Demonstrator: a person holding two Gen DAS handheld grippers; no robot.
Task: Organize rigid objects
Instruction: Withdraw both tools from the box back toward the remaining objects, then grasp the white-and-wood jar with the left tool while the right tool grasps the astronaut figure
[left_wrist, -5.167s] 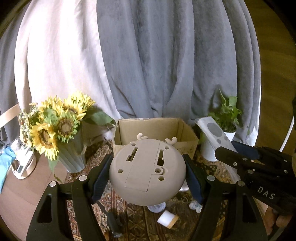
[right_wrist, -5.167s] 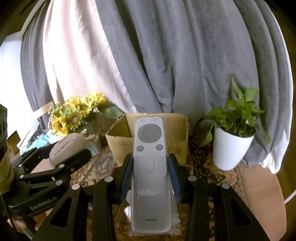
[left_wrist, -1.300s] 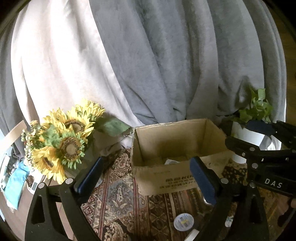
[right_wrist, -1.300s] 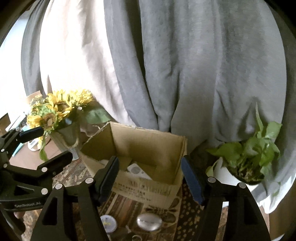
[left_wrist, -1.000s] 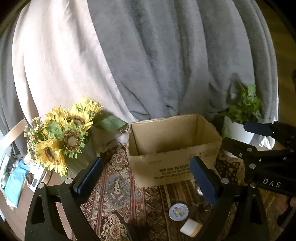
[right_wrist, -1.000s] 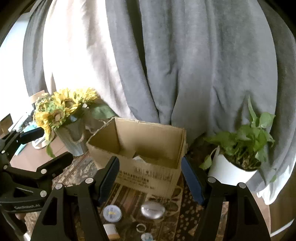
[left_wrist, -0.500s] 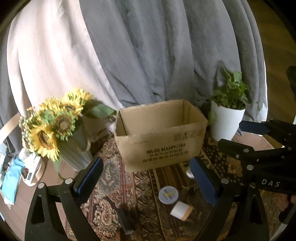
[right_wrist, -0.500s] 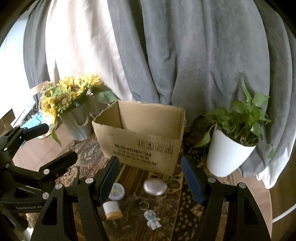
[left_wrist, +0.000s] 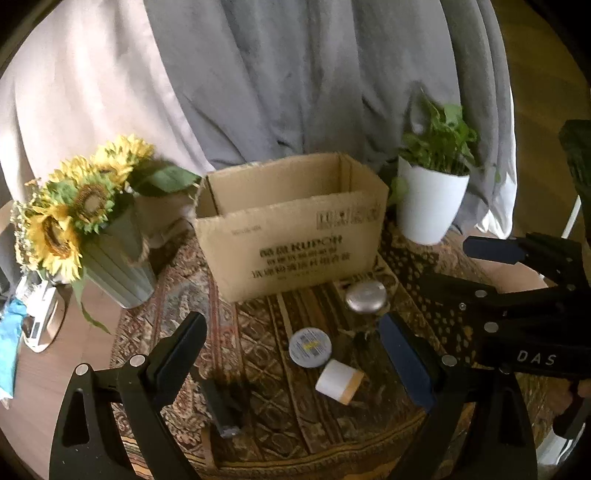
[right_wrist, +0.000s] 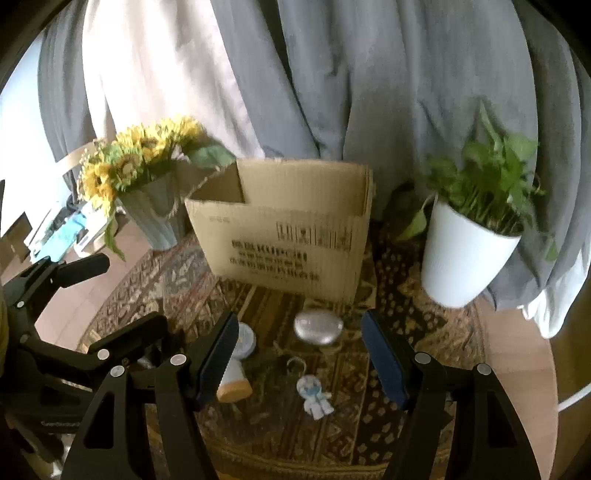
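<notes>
An open cardboard box (left_wrist: 291, 236) (right_wrist: 284, 240) stands at the back of the patterned rug. In front of it lie a silver oval case (left_wrist: 365, 297) (right_wrist: 318, 326), a round tin (left_wrist: 309, 348) (right_wrist: 245, 339), a white roll with a tan end (left_wrist: 339, 381) (right_wrist: 232, 384), a dark rectangular item (left_wrist: 221, 408) and a small figure keychain (right_wrist: 314, 397). My left gripper (left_wrist: 295, 354) is open and empty above the tin and roll. My right gripper (right_wrist: 299, 358) is open and empty above the silver case and keychain.
A vase of sunflowers (left_wrist: 85, 229) (right_wrist: 147, 173) stands left of the box. A white potted plant (left_wrist: 432, 199) (right_wrist: 472, 243) stands right of it. Grey and pale curtains hang behind. The round table's edge (right_wrist: 524, 354) lies to the right.
Both grippers let go of the round device and the remote, which are out of sight now. Both have pulled back and down from the box, bringing the small items on the rug into view.
</notes>
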